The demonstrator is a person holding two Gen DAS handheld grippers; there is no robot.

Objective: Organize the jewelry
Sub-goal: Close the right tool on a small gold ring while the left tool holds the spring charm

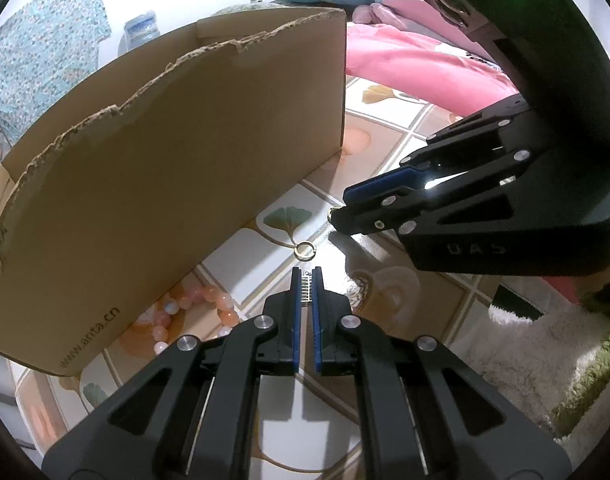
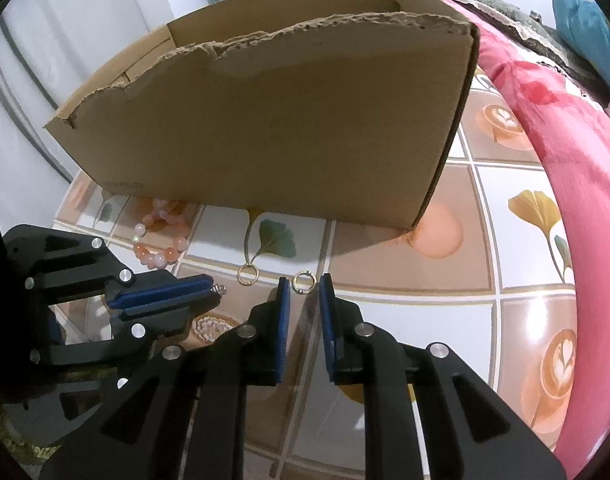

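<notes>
In the left wrist view my left gripper (image 1: 306,276) is shut on a small silver coiled piece (image 1: 306,291) just above the patterned tabletop. A gold ring (image 1: 305,249) lies flat on the table right in front of its tips. My right gripper (image 2: 303,281) is shut on a second small ring (image 2: 305,273), which sits upright between its blue pads. The loose gold ring (image 2: 247,274) lies to its left. A pink and orange bead bracelet (image 2: 161,240) rests against the foot of the cardboard box (image 2: 265,120). The left gripper (image 2: 213,290) shows at the left, with the coil (image 2: 220,289) poking out.
The torn-edged cardboard box (image 1: 185,160) stands open-topped right behind the jewelry. Pink bedding (image 2: 565,160) bounds the table on the right. White fluffy fabric (image 1: 525,340) lies at the near right. The right gripper (image 1: 339,209) reaches in close beside the left one.
</notes>
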